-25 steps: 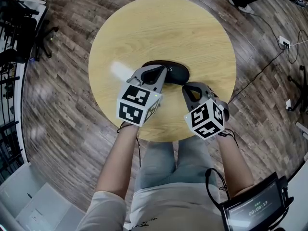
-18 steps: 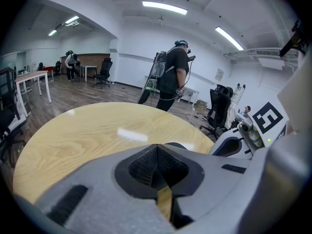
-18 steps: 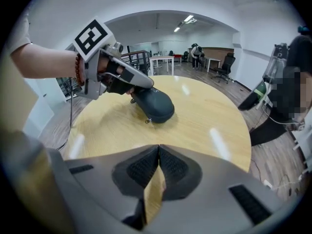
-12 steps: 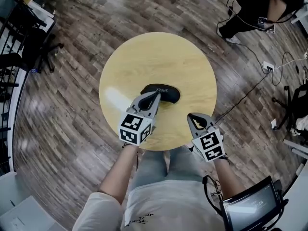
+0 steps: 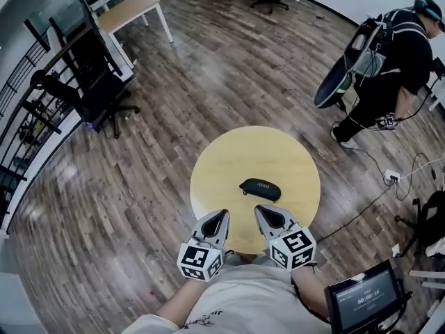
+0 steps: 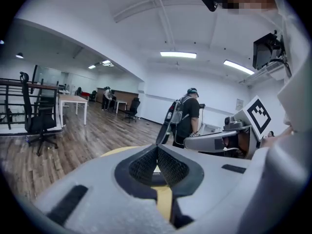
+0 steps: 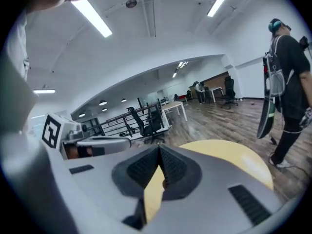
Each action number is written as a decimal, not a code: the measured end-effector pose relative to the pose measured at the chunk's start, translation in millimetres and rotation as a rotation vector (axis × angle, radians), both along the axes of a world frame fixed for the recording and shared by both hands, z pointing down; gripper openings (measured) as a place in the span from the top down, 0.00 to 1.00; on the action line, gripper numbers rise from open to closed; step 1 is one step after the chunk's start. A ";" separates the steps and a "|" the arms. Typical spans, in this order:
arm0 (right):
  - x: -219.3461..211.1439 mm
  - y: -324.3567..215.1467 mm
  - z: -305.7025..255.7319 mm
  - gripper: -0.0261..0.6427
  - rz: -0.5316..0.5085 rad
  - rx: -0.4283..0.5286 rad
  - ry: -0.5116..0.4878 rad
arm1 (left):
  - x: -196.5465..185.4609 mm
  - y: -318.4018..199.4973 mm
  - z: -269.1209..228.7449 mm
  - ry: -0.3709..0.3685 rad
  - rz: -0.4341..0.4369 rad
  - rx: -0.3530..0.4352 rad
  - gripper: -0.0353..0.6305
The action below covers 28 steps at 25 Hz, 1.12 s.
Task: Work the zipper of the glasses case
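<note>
A black zipped glasses case (image 5: 260, 188) lies alone near the middle of the round wooden table (image 5: 222, 165). Both grippers are held back at the table's near edge, well short of the case. My left gripper (image 5: 221, 216) is shut with nothing between its tips, which also shows in the left gripper view (image 6: 157, 150). My right gripper (image 5: 259, 211) is shut and empty too, its tips meeting in the right gripper view (image 7: 159, 150). A sliver of the case (image 6: 157, 171) shows through the gap under the left tips.
A person with a backpack (image 5: 389, 54) stands at the far right beside a cable and power strip (image 5: 391, 177) on the floor. Office chairs (image 5: 97, 89) and a desk (image 5: 132, 11) stand at the far left. A monitor (image 5: 365, 299) is near my right side.
Both grippers have pulled back from the case to the table's near edge. The head camera has risen, so the table looks smaller. The case lies free on the table.
</note>
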State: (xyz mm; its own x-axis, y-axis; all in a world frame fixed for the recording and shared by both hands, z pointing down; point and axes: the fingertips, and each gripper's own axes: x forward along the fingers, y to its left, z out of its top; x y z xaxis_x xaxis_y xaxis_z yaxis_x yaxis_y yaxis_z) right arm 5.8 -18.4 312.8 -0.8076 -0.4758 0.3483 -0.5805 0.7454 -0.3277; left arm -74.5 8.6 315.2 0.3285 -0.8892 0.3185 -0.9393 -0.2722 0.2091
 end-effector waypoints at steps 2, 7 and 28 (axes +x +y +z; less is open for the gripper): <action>-14.5 4.5 -12.3 0.96 -0.020 -0.034 -0.046 | -9.7 2.6 -5.2 0.014 -0.049 0.014 0.94; -42.1 24.0 -34.6 0.96 -0.083 -0.060 -0.084 | -17.8 1.9 -25.7 0.024 -0.087 0.070 0.94; -38.7 37.1 -19.4 0.96 -0.085 -0.032 -0.055 | -1.7 6.0 -26.1 -0.010 -0.030 0.065 0.94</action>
State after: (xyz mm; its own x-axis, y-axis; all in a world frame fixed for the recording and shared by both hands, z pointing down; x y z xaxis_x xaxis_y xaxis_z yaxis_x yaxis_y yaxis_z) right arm -33.0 18.6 293.4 -0.8629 -0.3942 0.3162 -0.4961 0.7800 -0.3815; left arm -76.2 14.6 289.1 0.2984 -0.9175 0.2629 -0.9492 -0.2565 0.1823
